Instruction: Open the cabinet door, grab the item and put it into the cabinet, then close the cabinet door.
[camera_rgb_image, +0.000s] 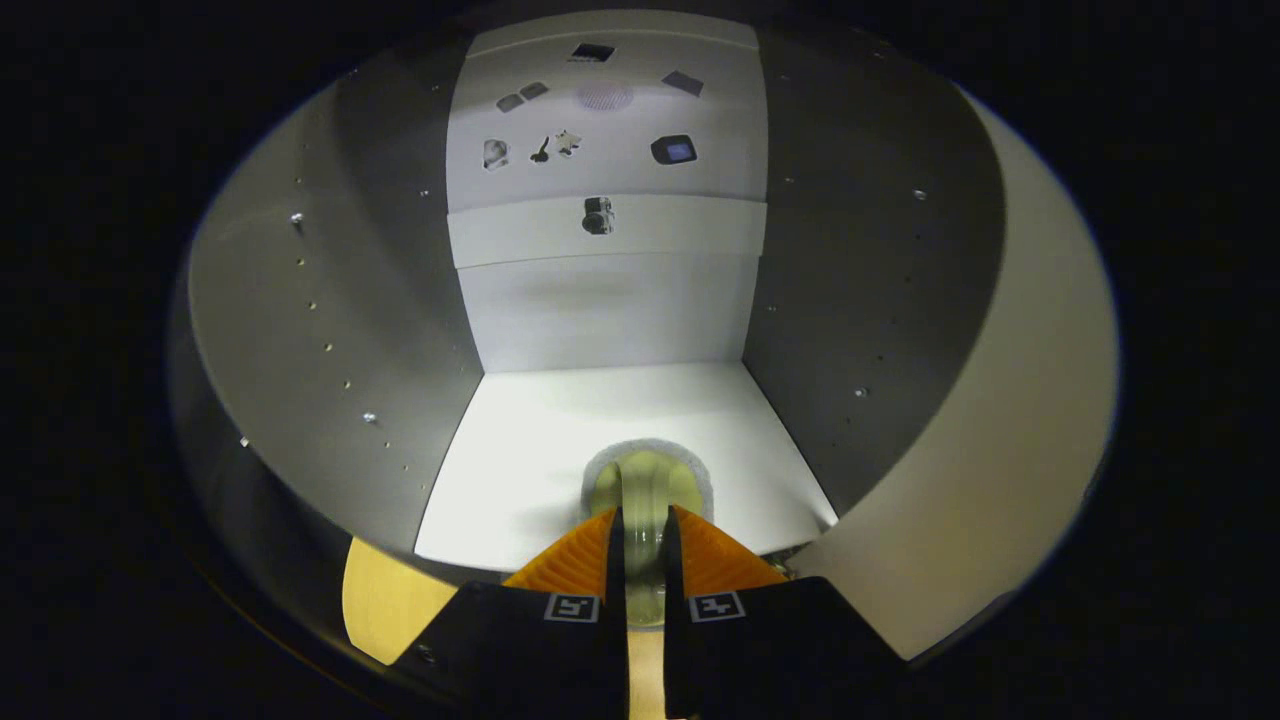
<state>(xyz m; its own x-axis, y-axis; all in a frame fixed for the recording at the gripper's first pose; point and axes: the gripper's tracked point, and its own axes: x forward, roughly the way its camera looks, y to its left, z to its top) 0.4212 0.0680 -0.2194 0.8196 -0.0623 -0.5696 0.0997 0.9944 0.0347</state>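
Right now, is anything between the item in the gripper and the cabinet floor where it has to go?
Nothing visible. The gripper has both fingers pressed on the pale green item, which is already over the white cabinet floor. The floor around and beyond it looks bare to the back wall.

A white shelf floor (520, 450) inside the open cabinet (300, 330) carries one thing: a pale green ring-like item (650, 480) with a grey rim, sitting near the shelf's front edge, between the cabinet's grey side walls. My fingers (578, 565) press it from both sides, my gripper (645, 545) closed narrow on its upright middle band. The rest of the shelf runs bare and brightly lit back to the white rear panel (610, 310).
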